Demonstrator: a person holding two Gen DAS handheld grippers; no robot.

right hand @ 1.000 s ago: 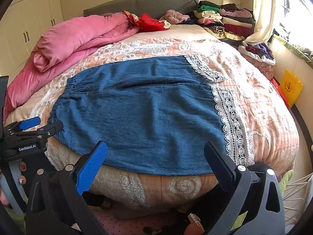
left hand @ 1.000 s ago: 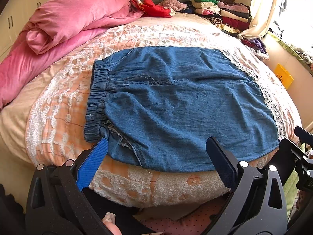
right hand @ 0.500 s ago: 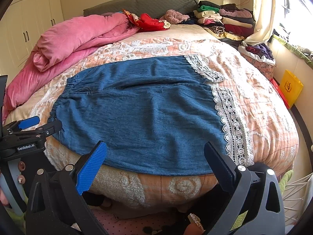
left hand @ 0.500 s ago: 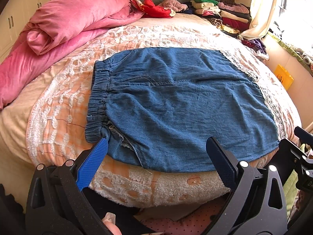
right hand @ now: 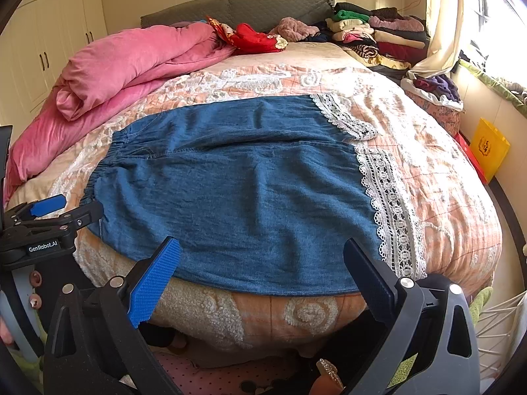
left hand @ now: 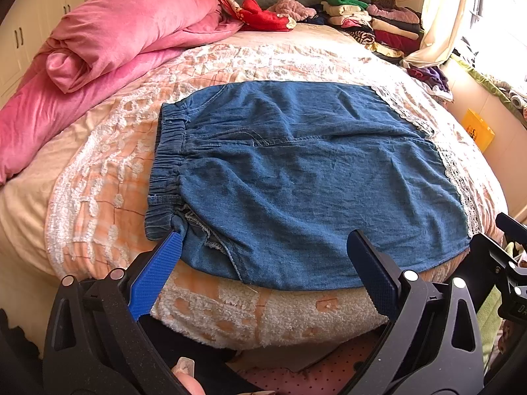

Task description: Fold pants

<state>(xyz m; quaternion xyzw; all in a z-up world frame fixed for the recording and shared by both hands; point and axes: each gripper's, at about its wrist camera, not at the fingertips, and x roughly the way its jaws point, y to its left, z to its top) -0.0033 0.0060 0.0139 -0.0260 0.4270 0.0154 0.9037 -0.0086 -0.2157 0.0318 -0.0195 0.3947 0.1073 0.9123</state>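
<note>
Blue denim pants (left hand: 296, 177) (right hand: 250, 191) lie flat across the bed, elastic waistband (left hand: 166, 164) at the left, white lace hems (right hand: 388, 210) at the right. My left gripper (left hand: 263, 250) is open at the pants' near edge, its blue left fingertip (left hand: 171, 243) right by the waistband's near corner. My right gripper (right hand: 260, 256) hangs open over the near edge of the leg, close to the lace hem, holding nothing. The left gripper's body (right hand: 46, 230) shows at the left in the right wrist view.
A rolled pink blanket (left hand: 98, 49) lies at the back left of the bed (left hand: 108, 171). Red clothes (left hand: 260, 16) and stacks of folded clothes (left hand: 372, 23) sit near the headboard. A curtain (right hand: 441, 33) and a yellow bag (right hand: 489, 148) are on the right.
The left gripper has crept slightly forward and down toward the waistband corner. The right gripper has barely moved. The pants lie unchanged.
</note>
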